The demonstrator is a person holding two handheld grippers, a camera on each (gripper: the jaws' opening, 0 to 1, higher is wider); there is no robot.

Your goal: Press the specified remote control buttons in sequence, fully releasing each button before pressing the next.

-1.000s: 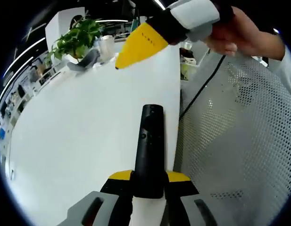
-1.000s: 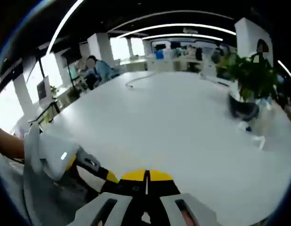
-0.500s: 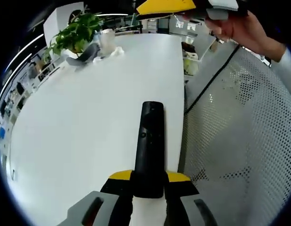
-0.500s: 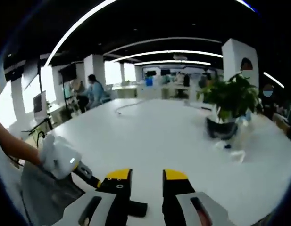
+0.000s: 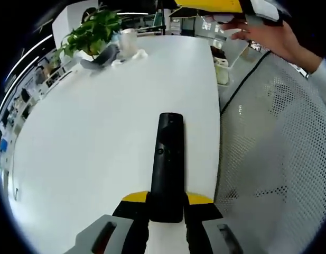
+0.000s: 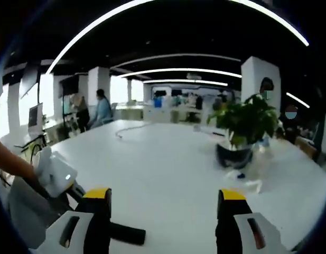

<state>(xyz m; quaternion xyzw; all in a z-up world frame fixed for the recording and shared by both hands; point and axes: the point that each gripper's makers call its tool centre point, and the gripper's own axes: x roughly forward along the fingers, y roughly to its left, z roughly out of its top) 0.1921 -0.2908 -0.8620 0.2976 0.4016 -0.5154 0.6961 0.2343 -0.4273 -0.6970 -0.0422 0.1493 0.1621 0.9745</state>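
Note:
A long black remote control (image 5: 165,164) lies lengthwise between my left gripper's jaws (image 5: 166,200), which are shut on its near end; it juts out over the white table (image 5: 89,127). Its far end (image 6: 126,234) also shows low in the right gripper view. My right gripper (image 6: 165,203) is open with a wide gap between its yellow-tipped jaws and nothing between them. In the left gripper view that right gripper (image 5: 221,5) hangs high at the top, held by a person's hand (image 5: 268,37). The left gripper's white body (image 6: 54,177) appears at the left of the right gripper view.
A potted green plant (image 6: 244,132) in a dark pot stands on the table, with white bits (image 6: 252,182) lying near it. A cable (image 6: 128,127) lies at the table's far side. A white mesh chair back (image 5: 273,159) stands beside the table edge. People sit in the office behind.
The right gripper's jaws have gone from shut to wide open, and it has lifted up and away from the remote. The left gripper has kept hold of the remote.

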